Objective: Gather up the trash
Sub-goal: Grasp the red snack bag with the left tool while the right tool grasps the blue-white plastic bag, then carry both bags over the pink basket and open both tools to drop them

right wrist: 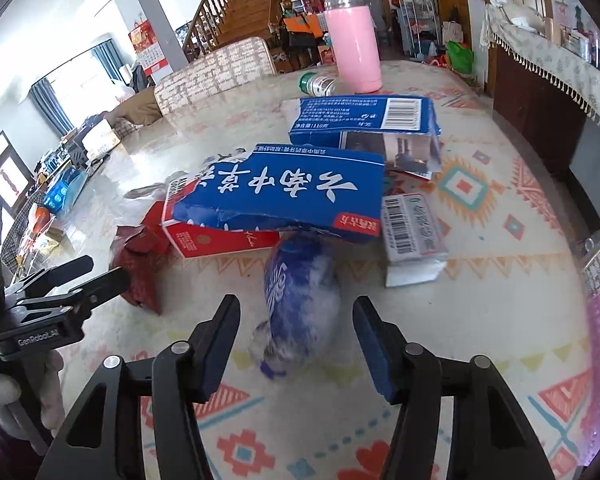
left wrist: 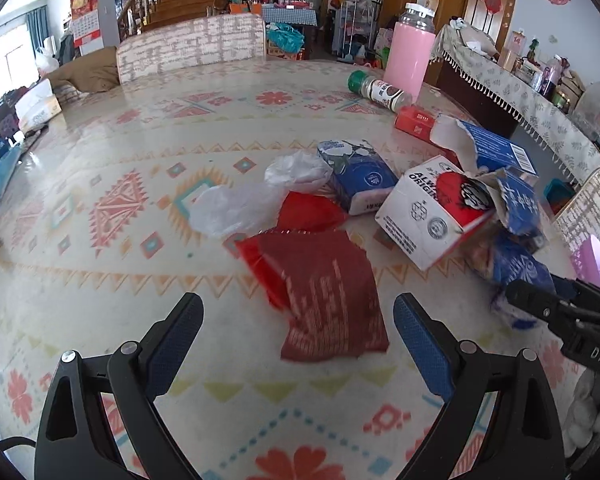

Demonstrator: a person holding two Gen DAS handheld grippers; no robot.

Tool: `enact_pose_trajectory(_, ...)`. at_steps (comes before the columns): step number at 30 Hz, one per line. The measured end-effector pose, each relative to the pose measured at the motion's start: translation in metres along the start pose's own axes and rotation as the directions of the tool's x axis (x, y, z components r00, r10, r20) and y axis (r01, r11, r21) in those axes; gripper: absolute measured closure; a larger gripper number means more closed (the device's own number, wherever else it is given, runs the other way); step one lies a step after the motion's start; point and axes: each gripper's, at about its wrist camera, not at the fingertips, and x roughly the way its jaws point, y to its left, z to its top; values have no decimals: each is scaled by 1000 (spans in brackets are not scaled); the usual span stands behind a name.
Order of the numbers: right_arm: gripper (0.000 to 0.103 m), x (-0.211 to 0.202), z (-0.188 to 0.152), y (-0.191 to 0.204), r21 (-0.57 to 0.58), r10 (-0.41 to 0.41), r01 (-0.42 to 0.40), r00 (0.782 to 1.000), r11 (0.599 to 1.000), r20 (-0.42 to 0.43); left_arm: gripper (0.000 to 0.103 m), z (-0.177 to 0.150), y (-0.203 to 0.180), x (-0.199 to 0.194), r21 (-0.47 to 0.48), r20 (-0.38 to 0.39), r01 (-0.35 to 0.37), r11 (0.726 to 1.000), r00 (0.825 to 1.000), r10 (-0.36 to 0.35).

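the left gripper (left wrist: 298, 342) sits at the bottom of the left wrist view with its jaws spread wide and nothing between the blue pads; a dark red wrapper (left wrist: 332, 300) lies flat on the desk (left wrist: 100, 152) just ahead of them, in the lower middle of the frame. above it, near the centre, lie a crumpled clear plastic bag (left wrist: 236, 208) and a smaller red piece (left wrist: 308, 212), touching one another. right of centre stand a blue tissue pack (left wrist: 356, 176) and a white and red carton (left wrist: 432, 212), with torn blue boxes (left wrist: 496, 148) heaped against it. in the upper right of that frame a pink bottle (left wrist: 410, 52) stands upright, and a green-capped jar (left wrist: 376, 90) lies on its side beside it.

the right gripper (right wrist: 296, 344) fills the bottom of the right wrist view, jaws likewise wide and holding nothing. a crumpled blue and white wrapper (right wrist: 300, 292) lies on the desk between and just beyond the pads, its far end tucked under a torn blue box (right wrist: 284, 192) at the centre of the frame. a small grey box with a barcode (right wrist: 412, 232) rests just right of that box. the left gripper shows at the left edge, next to the dark red wrapper.
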Motion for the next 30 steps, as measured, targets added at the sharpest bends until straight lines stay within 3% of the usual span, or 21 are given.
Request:
enact_pose_trajectory(2, 48, 3, 2, 2, -4, 4, -4, 1000, 1000, 0, 11, 1, -1, 4, -12, -3, 15, 1000, 1000, -15)
enact_pose_trajectory(3, 51, 5, 3, 1, -7, 1, -1, 1000, 1000, 0, 30, 1, -1, 4, -14, -3, 25, 1000, 1000, -25)
enact_pose_trajectory(4, 55, 6, 3, 2, -11, -2, 2, 1000, 1000, 0, 55, 0, -4, 6, -12, -18, 40, 999, 999, -41)
enact_pose_trajectory(6, 66, 8, 3, 3, -17, -9, 9, 1000, 1000, -8, 62, -1, -6, 5, -16, -31, 55, 998, 998, -55)
enact_pose_trajectory(17, 69, -29, -20, -1, 33, 59, -60, 998, 998, 24, 64, -24, 0, -68, -85, 80, 119, 989, 990, -113)
enact_pose_trajectory(24, 69, -77, -48, 6, 27, 86, -89, 992, 996, 97, 64, -42, -7, -119, -58, 172, 132, 990, 978, -120)
enact_pose_trajectory(30, 69, -111, -62, 2, 29, 55, -60, 985, 998, 162, 64, -55, -23, -155, -2, 236, 141, 990, 962, -137)
